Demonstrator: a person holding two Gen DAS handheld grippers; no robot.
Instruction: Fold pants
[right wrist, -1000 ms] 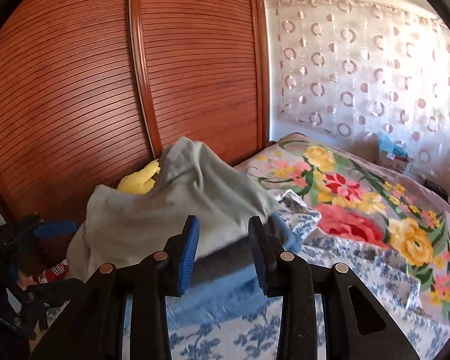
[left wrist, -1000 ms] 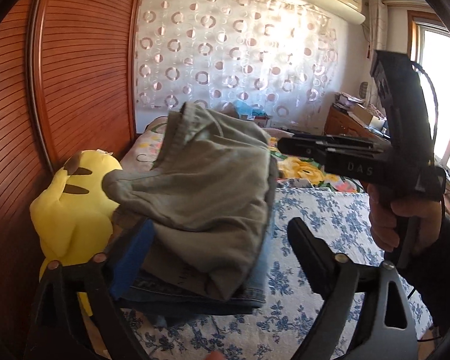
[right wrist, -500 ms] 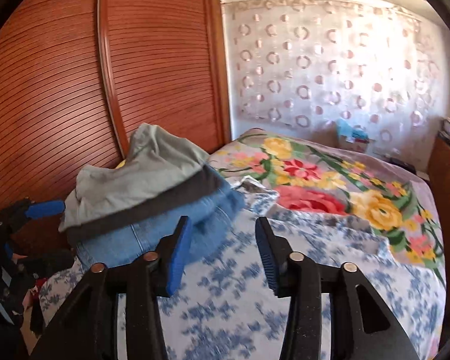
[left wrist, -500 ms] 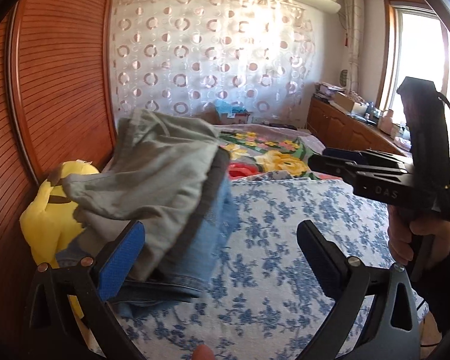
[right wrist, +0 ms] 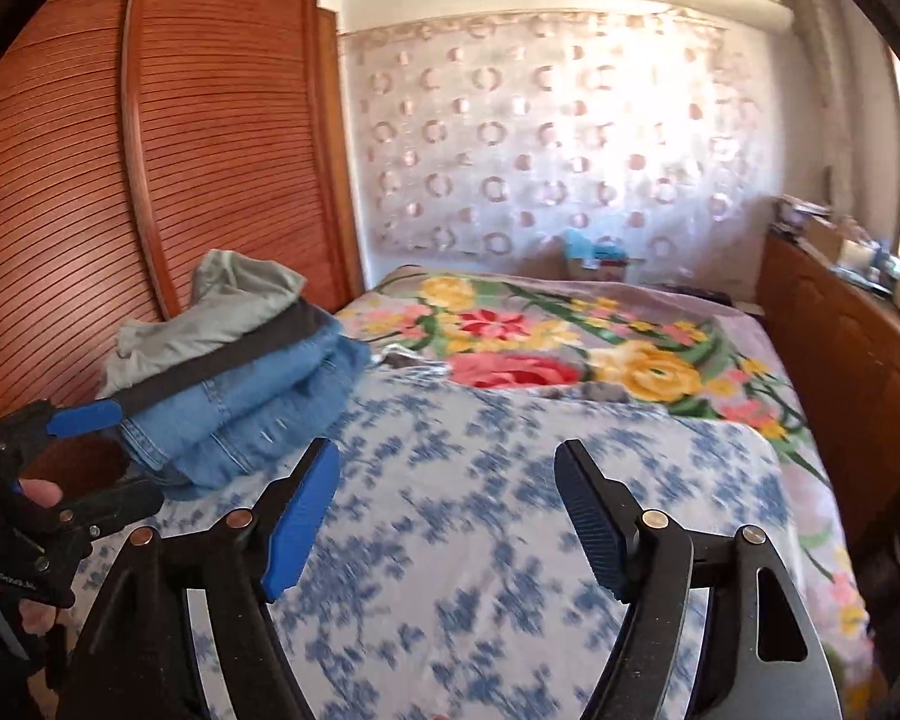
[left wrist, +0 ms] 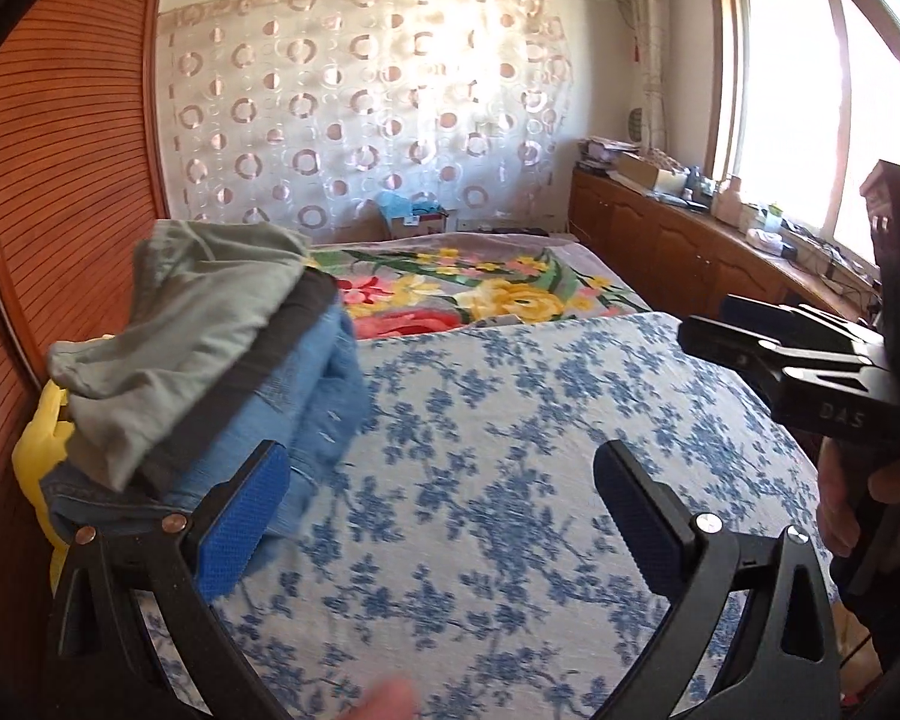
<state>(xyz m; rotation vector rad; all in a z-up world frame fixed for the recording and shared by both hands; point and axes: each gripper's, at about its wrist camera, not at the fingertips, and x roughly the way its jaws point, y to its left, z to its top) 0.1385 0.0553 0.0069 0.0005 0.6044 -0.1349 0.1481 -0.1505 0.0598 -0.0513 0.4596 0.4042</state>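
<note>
- Two grippers are ours here: the left gripper (left wrist: 444,501) stands spread wide with nothing between its jaws, and the right gripper (right wrist: 447,507) has just been opening its jaws, which now gape over bare bedspread (right wrist: 510,480).
- One second ago the pile of folded pants (left wrist: 210,360) filled the middle of our left wrist view, the olive pair draped right in front of the jaws; now the pile sits out at about nine o'clock there, and at about ten o'clock in the right wrist view.
- We count three layers in the pile, perhaps four: olive on top, a dark band, then blue denim; the blur keeps us from telling the denim folds apart.
- One yellow plush toy (left wrist: 39,450) peeks out behind the pile at nine o'clock, against the wooden wardrobe (right wrist: 150,150).
</note>
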